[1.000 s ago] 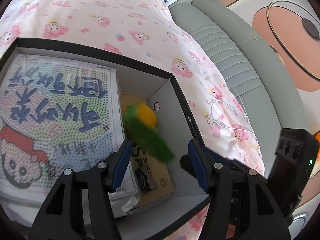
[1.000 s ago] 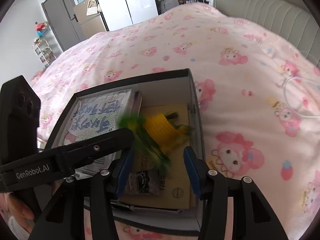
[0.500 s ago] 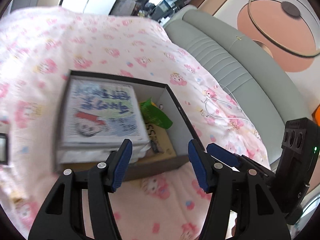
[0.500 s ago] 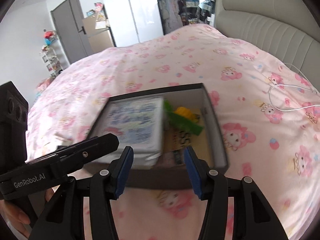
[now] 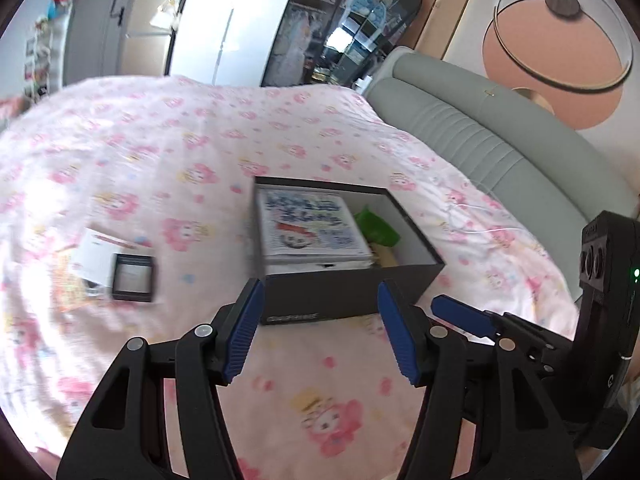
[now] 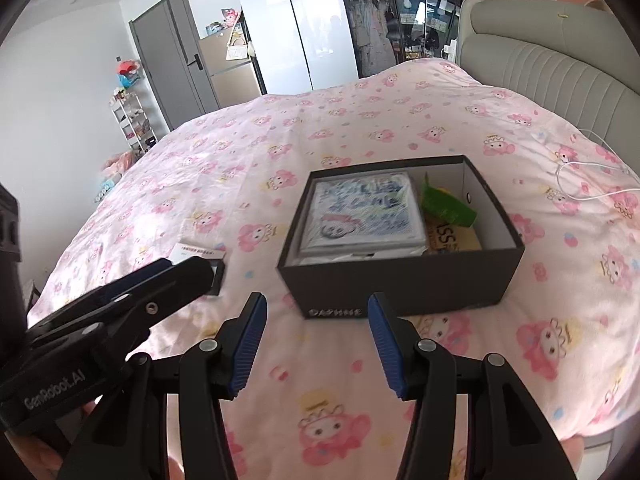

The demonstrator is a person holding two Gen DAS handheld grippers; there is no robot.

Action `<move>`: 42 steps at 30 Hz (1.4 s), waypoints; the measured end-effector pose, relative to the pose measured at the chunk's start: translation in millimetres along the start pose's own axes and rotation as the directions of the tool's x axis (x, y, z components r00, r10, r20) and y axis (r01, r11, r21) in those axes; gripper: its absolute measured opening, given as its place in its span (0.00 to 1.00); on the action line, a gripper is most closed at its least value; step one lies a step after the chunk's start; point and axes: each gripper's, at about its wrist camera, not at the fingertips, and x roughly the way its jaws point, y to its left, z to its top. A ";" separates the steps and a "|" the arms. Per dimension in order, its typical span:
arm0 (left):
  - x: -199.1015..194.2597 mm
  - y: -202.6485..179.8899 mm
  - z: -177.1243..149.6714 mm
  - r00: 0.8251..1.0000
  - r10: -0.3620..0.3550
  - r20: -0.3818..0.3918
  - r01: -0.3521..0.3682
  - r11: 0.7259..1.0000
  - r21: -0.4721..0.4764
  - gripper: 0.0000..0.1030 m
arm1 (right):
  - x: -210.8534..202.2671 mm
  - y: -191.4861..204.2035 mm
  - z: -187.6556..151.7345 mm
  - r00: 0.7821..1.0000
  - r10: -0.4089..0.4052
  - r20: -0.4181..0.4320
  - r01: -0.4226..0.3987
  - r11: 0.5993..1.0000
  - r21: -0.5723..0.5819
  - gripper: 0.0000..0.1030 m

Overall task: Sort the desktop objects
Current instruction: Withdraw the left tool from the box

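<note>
Two hand-held grippers hover over a bed spread with a pink cartoon-print quilt [image 6: 360, 120]; the right gripper [image 6: 316, 344] and the left gripper [image 5: 320, 332] both stand with blue pads parted and nothing between them. Just beyond the fingertips, at 12 o'clock, sits an open dark box [image 6: 400, 284], lettered on its near wall. Inside it, a bead-art board [image 6: 364, 208] fills the left side, with a green and yellow toy [image 6: 444, 200] and a tan packet [image 6: 452, 236] along the right wall. At 10 o'clock from the box, apart from it on the quilt, lie a small black frame [image 5: 133, 277] and a white card [image 5: 96, 256]; motion blur smears both in the left view, and the left gripper's body covers most of them in the right view. A white cable [image 6: 592, 184] trails at 2 o'clock. Farther off stand a grey padded headboard [image 6: 560, 60], a grey door [image 6: 168, 60], white wardrobes and a shelf rack [image 6: 132, 120]. The lens rim cuts off the bed's near edge.
</note>
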 end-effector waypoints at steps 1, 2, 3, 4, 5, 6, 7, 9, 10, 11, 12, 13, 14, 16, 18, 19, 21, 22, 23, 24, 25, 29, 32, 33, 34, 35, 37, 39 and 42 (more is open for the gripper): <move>-6.4 1.7 -2.5 1.000 0.014 0.007 -0.014 1.000 0.005 0.59 | -1.4 5.3 -3.1 1.000 -0.002 -0.002 0.002 1.000 -0.003 0.47; -12.7 3.8 -5.0 1.000 0.023 0.013 -0.023 1.000 0.006 0.59 | -3.3 10.4 -5.9 1.000 -0.002 -0.002 0.002 1.000 -0.008 0.47; -17.6 5.7 -7.2 0.999 0.032 0.018 -0.032 0.999 0.003 0.59 | -5.2 15.1 -8.2 1.000 -0.003 0.001 0.003 1.000 -0.014 0.47; -22.1 7.6 -9.4 0.999 0.040 0.022 -0.040 0.999 0.000 0.59 | -7.3 20.0 -10.7 1.000 -0.005 0.004 0.006 1.000 -0.019 0.47; -25.6 9.5 -11.7 0.999 0.047 0.025 -0.047 0.999 -0.002 0.59 | -8.7 24.1 -12.8 1.000 -0.008 0.007 0.008 1.000 -0.026 0.47; -29.1 11.4 -14.0 0.998 0.054 0.028 -0.054 0.999 -0.005 0.59 | -9.7 27.8 -14.8 1.000 -0.011 0.009 0.011 0.999 -0.033 0.47; -32.0 13.4 -16.4 0.998 0.064 0.027 -0.063 0.998 -0.009 0.59 | -10.4 31.2 -17.1 1.000 -0.015 0.011 0.016 0.999 -0.040 0.47; -36.3 17.3 -21.7 0.995 0.091 0.027 -0.091 0.996 -0.011 0.60 | -11.5 37.7 -22.0 1.000 -0.025 0.016 0.026 0.998 -0.056 0.47; -37.9 18.4 -24.3 0.993 0.110 0.028 -0.110 0.994 -0.005 0.61 | -11.0 40.9 -24.6 0.999 -0.031 0.017 0.032 0.997 -0.068 0.47; -39.2 19.5 -27.3 0.990 0.135 0.029 -0.135 0.991 0.000 0.63 | -9.7 44.6 -27.2 0.999 -0.038 0.017 0.039 0.996 -0.086 0.47; -40.6 20.8 -29.9 0.987 0.155 0.031 -0.155 0.988 0.003 0.65 | -7.9 48.1 -29.9 0.999 -0.050 0.017 0.051 0.993 -0.106 0.48; -41.9 22.2 -32.5 0.984 0.174 0.033 -0.175 0.985 0.005 0.65 | -6.7 50.6 -32.4 0.998 -0.055 0.014 0.056 0.992 -0.115 0.48; -43.3 23.4 -34.9 0.981 0.191 0.034 -0.191 0.982 0.006 0.65 | -6.0 52.6 -34.7 0.998 -0.055 0.011 0.056 0.991 -0.120 0.48; -46.4 25.4 -37.9 0.978 0.204 0.036 -0.205 0.979 0.004 0.65 | -3.3 54.4 -37.6 0.999 -0.043 -0.003 0.042 0.992 -0.117 0.48; -50.1 27.2 -39.2 0.977 0.209 0.042 -0.209 0.978 0.004 0.65 | -2.1 55.9 -38.6 0.999 -0.034 -0.010 0.033 0.993 -0.115 0.48; -51.5 28.1 -39.3 0.977 0.209 0.044 -0.209 0.978 0.004 0.65 | -2.6 56.7 -38.9 0.999 -0.033 -0.008 0.032 0.993 -0.116 0.48; -54.4 30.3 -38.5 0.977 0.206 0.053 -0.206 0.979 -0.001 0.65 | -4.1 57.1 -38.5 0.999 -0.034 -0.001 0.033 0.993 -0.114 0.48; -55.6 31.6 -38.0 0.977 0.204 0.057 -0.204 0.979 -0.004 0.65 | -4.6 57.2 -38.5 0.999 -0.035 0.002 0.035 0.993 -0.112 0.48; -56.1 33.2 -37.5 0.977 0.204 0.059 -0.204 0.979 -0.009 0.65 | -4.6 57.0 -38.0 0.999 -0.035 0.005 0.035 0.993 -0.109 0.48; -56.6 34.8 -37.0 0.977 0.203 0.061 -0.203 0.979 -0.013 0.65 | -4.5 56.6 -37.2 0.999 -0.034 0.007 0.035 0.994 -0.106 0.48; -56.9 36.4 -36.6 0.977 0.203 0.062 -0.202 0.979 -0.017 0.65 | -4.5 56.3 -36.9 0.999 -0.035 0.011 0.036 0.994 -0.101 0.48; -54.8 41.6 -35.6 0.977 0.209 0.053 -0.208 0.978 -0.017 0.65 | -3.0 56.7 -36.6 0.999 -0.040 0.024 0.042 0.996 -0.079 0.48; -52.6 46.2 -36.6 0.977 0.206 0.046 -0.206 0.978 -0.020 0.65 | -0.5 58.2 -35.2 0.999 -0.037 0.035 0.039 0.997 -0.060 0.48; -52.1 48.3 -37.1 0.978 0.203 0.044 -0.202 0.979 -0.024 0.65 | 0.8 59.5 -34.4 0.999 -0.035 0.038 0.037 0.998 -0.058 0.48; -51.5 50.8 -37.6 0.979 0.200 0.042 -0.199 0.980 -0.030 0.65 | 2.1 61.3 -33.7 0.999 -0.033 0.040 0.036 0.998 -0.057 0.48; -50.5 55.0 -38.0 0.979 0.199 0.038 -0.197 0.979 -0.041 0.65 | 3.8 63.5 -33.1 0.999 -0.032 0.040 0.035 0.998 -0.061 0.48; -48.5 63.1 -38.9 0.980 0.198 0.032 -0.196 0.979 -0.062 0.65 | 8.0 68.6 -32.4 0.999 -0.027 0.037 0.030 0.996 -0.078 0.48; -46.6 70.8 -39.8 0.978 0.207 0.029 -0.204 0.975 -0.082 0.65 | 14.8 74.4 -30.9 0.999 -0.019 0.030 0.022 0.995 -0.093 0.48; -42.9 85.5 -38.8 0.976 0.214 0.030 -0.209 0.971 -0.114 0.65 | 26.9 83.5 -26.2 1.000 -0.007 0.018 0.009 0.993 -0.116 0.48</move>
